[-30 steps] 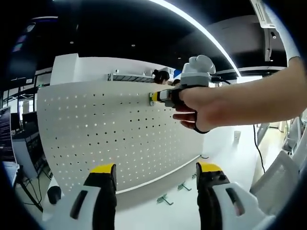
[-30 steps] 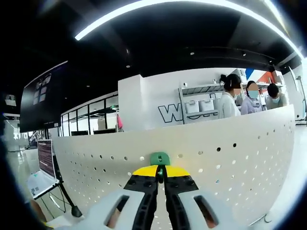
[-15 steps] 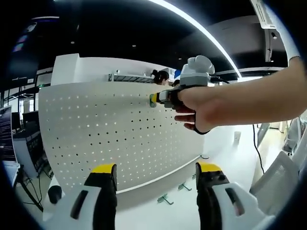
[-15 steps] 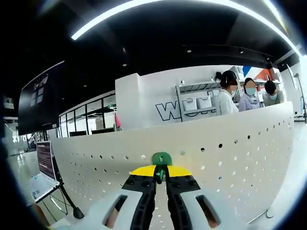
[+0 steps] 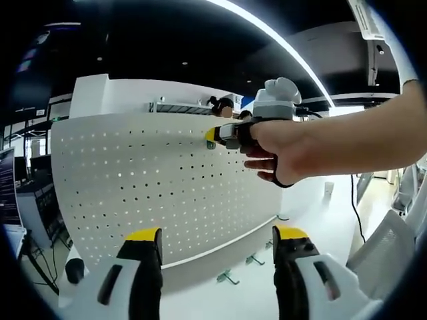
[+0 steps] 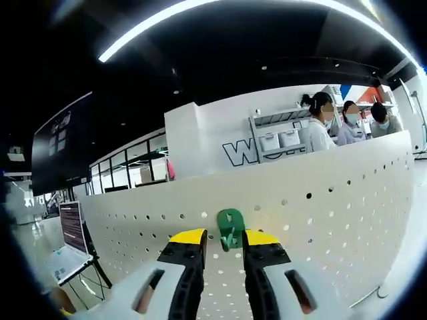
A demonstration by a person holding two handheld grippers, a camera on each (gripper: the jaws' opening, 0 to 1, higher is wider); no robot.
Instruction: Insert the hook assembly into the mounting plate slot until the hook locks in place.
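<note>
Green hook (image 6: 231,229) upright against white pegboard (image 6: 347,213), between parted tongs (image 6: 225,237).

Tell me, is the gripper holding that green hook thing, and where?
Nothing is held. The right gripper is open, its jaws standing apart either side of the green hook, which sits on the pegboard. The left gripper is open too.

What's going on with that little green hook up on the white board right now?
Right gripper open, fingers either side of green hook. Hook sits on pegboard. Left gripper open, empty, held back. Nothing in the way.
</note>
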